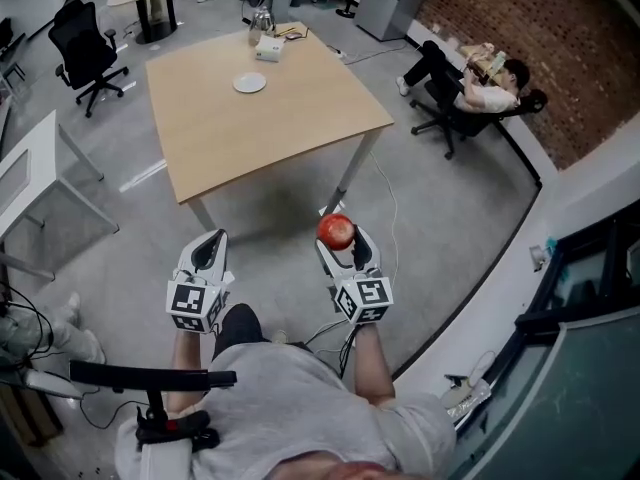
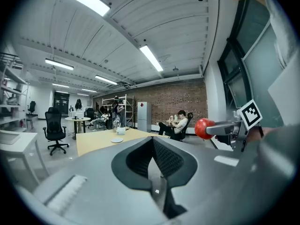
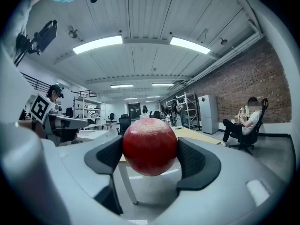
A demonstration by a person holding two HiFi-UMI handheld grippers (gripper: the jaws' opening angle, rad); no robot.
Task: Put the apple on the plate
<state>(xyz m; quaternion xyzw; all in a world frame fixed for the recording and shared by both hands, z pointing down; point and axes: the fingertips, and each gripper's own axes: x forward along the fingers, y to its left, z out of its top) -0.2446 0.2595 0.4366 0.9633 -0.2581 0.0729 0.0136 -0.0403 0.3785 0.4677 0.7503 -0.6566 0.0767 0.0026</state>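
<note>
The person (image 1: 300,408) at the bottom of the head view holds both tools out in front, nearly level. The right gripper (image 1: 345,251) has its jaws spread wide and clamped on either side of a red apple (image 3: 150,146), held up in the air at the lower centre of the frame. Just to its left, the left gripper (image 1: 208,248) has its jaws pressed together with nothing in them. Higher in the frame stands a wooden table (image 1: 270,128). A small white plate (image 1: 250,83) sits toward its far side, well apart from the apple. At the upper right, a seated figure (image 1: 475,83) lounges by the brick wall (image 1: 540,38).
</note>
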